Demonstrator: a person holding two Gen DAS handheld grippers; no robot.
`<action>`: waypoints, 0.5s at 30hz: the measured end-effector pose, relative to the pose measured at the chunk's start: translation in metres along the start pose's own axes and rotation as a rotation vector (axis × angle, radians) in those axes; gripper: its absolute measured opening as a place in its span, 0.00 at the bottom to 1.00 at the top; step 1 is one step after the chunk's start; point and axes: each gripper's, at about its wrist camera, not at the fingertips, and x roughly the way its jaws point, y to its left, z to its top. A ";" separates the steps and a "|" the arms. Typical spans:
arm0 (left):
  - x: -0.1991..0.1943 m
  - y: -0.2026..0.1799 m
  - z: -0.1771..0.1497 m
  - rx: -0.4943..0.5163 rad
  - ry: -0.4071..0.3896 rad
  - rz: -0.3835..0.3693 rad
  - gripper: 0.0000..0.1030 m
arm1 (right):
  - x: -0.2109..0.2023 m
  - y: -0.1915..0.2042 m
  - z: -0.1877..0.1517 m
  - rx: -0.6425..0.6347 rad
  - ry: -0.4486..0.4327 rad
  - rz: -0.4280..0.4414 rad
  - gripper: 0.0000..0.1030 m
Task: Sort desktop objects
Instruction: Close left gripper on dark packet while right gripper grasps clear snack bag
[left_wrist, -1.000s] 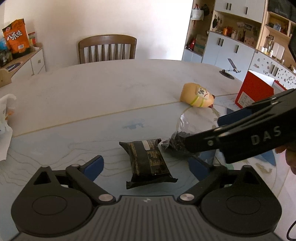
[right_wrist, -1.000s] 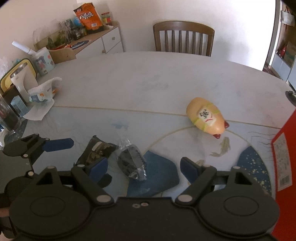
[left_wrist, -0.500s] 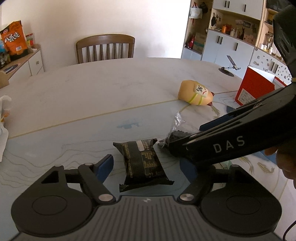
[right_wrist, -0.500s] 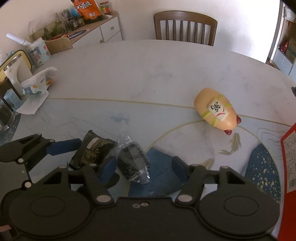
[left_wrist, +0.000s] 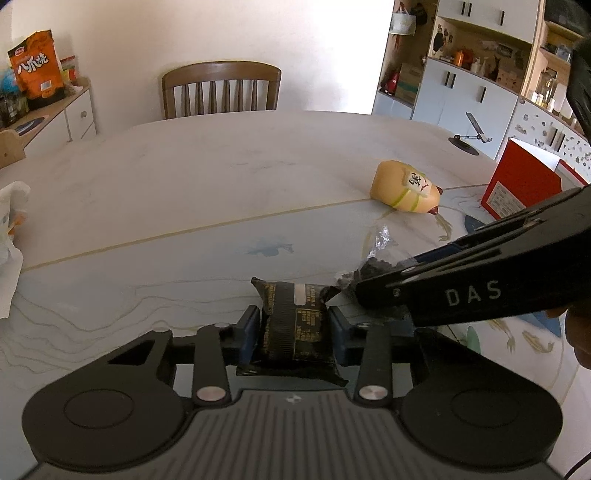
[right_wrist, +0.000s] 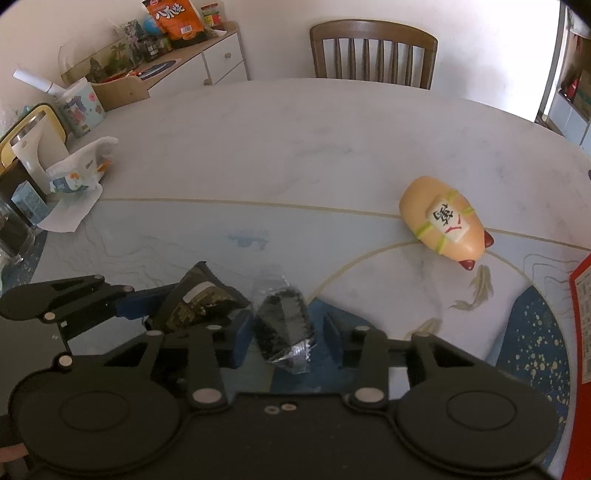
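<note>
A black snack packet (left_wrist: 295, 325) lies on the patterned table (left_wrist: 184, 192), and my left gripper (left_wrist: 294, 330) has its blue pads (left_wrist: 251, 328) pressed on both sides of it while the jaws are closing. Just to its right, a small clear bag of dark pieces (right_wrist: 284, 321) sits between the closing jaws of my right gripper (right_wrist: 287, 332). The left pad (right_wrist: 242, 332) meets the bag, and a narrow gap shows at the right pad. In the left wrist view the right tool's black housing (left_wrist: 461, 295) covers most of that bag (left_wrist: 373, 266).
A peach toy with a tile label (right_wrist: 441, 221) lies further back on the right. A red box (left_wrist: 517, 188) and a phone stand (left_wrist: 469, 138) are at the right edge. Crumpled tissue (right_wrist: 74, 177), a mug (right_wrist: 79, 107) and a glass jar (right_wrist: 11, 236) crowd the left. A wooden chair (left_wrist: 221, 88) stands behind the table.
Both pairs of jaws came in from wide open. The left pair has closed onto the black packet. The right pair has narrowed around the clear bag.
</note>
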 end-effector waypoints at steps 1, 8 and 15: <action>0.000 0.000 0.000 -0.002 0.001 0.000 0.36 | -0.001 -0.001 0.000 0.004 0.000 0.001 0.33; -0.003 0.004 0.001 -0.027 0.010 -0.016 0.33 | -0.003 -0.005 -0.003 0.030 0.000 -0.011 0.26; -0.012 0.002 0.003 -0.040 0.002 -0.025 0.33 | -0.013 -0.007 -0.006 0.039 -0.012 -0.020 0.23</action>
